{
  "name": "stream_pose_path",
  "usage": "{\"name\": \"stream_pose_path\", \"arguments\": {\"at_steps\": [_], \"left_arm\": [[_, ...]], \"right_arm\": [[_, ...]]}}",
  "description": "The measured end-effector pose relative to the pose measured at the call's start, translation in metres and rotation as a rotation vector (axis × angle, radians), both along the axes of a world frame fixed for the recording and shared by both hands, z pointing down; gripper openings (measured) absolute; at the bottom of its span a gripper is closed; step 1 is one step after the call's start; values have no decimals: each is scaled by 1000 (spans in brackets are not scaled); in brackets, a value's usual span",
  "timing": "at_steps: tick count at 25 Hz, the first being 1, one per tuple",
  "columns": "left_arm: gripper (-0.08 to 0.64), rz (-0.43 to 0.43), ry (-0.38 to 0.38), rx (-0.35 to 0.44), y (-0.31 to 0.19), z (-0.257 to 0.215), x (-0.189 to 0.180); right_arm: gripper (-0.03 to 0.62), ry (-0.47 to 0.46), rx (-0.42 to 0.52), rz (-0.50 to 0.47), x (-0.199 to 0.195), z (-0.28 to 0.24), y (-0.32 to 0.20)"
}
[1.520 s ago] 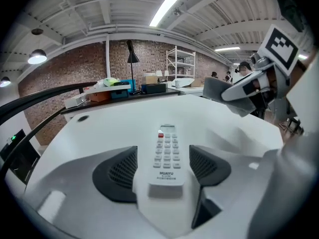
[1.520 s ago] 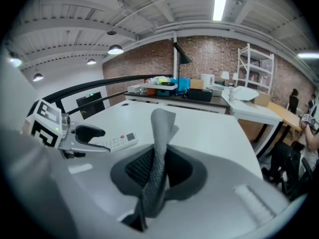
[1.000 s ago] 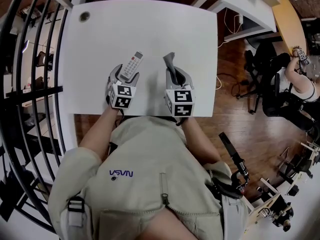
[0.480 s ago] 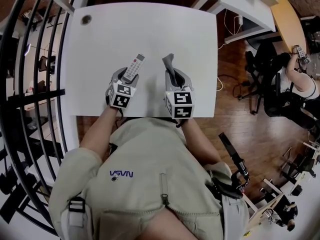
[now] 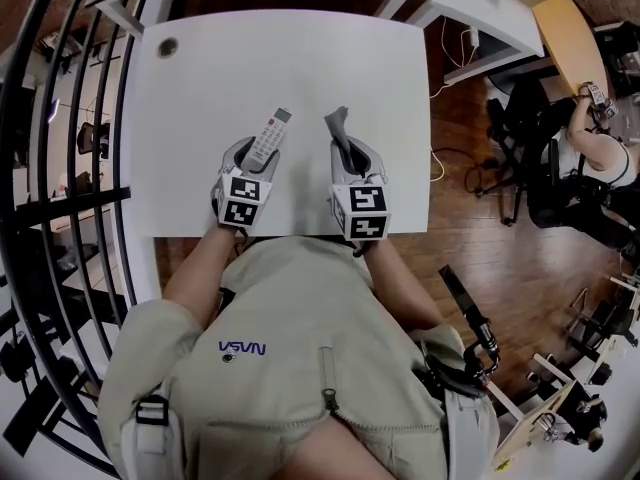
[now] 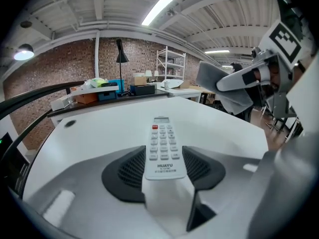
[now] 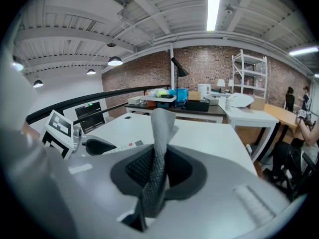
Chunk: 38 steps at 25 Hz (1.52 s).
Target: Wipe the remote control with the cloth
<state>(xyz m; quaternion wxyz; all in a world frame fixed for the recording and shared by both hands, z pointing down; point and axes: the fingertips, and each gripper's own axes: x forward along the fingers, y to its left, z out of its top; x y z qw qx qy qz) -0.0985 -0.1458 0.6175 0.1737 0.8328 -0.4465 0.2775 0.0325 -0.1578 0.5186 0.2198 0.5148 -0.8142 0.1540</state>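
Observation:
A white remote control (image 5: 267, 137) with grey buttons and one red button juts forward from my left gripper (image 5: 250, 158), lifted a little off the white table (image 5: 300, 58). In the left gripper view the remote (image 6: 163, 146) lies between the black pads (image 6: 128, 171), which press on its near end. My right gripper (image 5: 352, 160) is shut on a grey cloth (image 5: 341, 128), which stands up from its jaws as a twisted strip (image 7: 157, 163). The two grippers are side by side near the table's front edge, apart from each other.
A round cable hole (image 5: 168, 45) marks the table's far left corner. Black railings (image 5: 60, 168) run along the left. To the right is wooden floor, another desk (image 5: 490, 8) and a seated person (image 5: 595, 168). A far bench with boxes (image 7: 189, 101) stands beyond the table.
My left gripper has closed on the remote and raised it off the table, tilting its far end slightly right. The right gripper with the cloth has stayed in place.

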Motion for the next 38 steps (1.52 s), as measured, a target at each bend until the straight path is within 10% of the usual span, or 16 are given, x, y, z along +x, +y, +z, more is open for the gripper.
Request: {"name": "stream_pose_path", "arguments": {"at_steps": [13, 38], "left_arm": [[239, 119, 12, 257, -10, -88, 31], [238, 190, -42, 366, 22, -111, 44]], "right_arm": [[38, -20, 107, 4, -1, -35, -5], [34, 36, 188, -112, -26, -70, -14]]}}
